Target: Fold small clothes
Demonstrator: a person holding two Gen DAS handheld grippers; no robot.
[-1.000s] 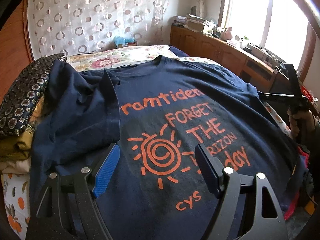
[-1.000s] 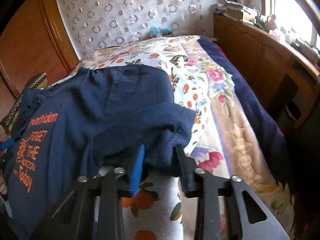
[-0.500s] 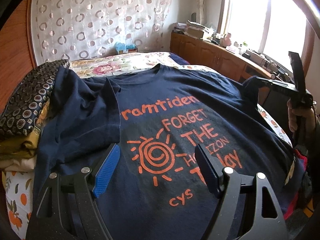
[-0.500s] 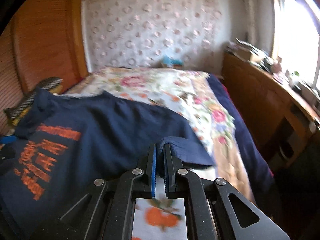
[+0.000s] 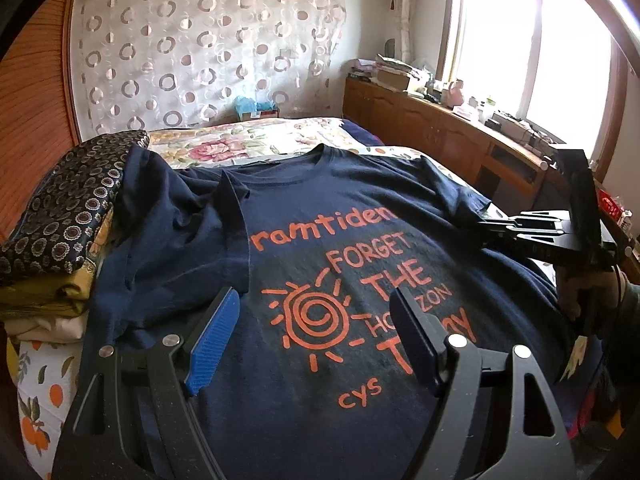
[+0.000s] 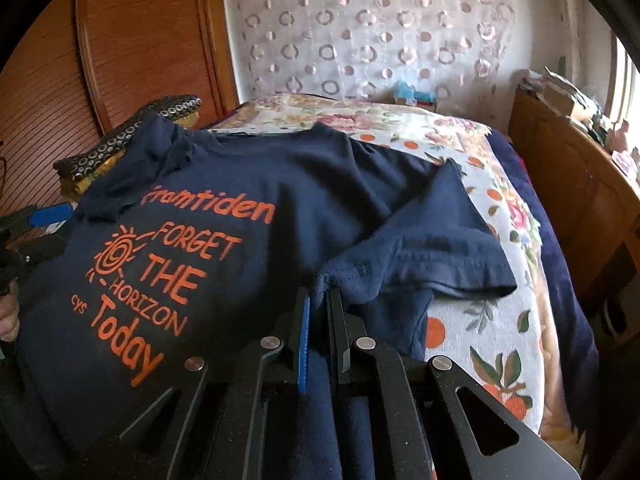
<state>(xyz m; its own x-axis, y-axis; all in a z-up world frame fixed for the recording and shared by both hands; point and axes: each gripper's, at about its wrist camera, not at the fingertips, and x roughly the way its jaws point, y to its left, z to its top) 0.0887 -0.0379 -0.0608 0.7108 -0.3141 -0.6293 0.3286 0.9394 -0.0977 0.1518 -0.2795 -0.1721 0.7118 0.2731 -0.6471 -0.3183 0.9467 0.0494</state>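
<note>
Left tongs (image 5: 316, 336): spread wide, above navy orange-print cotton T-shirt (image 5: 320, 240)
Right tongs (image 6: 318, 332): pinching T-shirt's right sleeve (image 6: 416, 256)
T-shirt: spread on floral bed (image 6: 492, 320)

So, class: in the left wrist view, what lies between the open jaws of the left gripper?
In the left wrist view, the left gripper frames only the navy T-shirt, at its orange sun print.

Sharp fisheye views; blown-out window (image 5: 532, 48) glare right.

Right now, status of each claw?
Left claw: open, holding nothing, above the navy T-shirt.
Right claw: closed on the T-shirt's sleeve.
</note>
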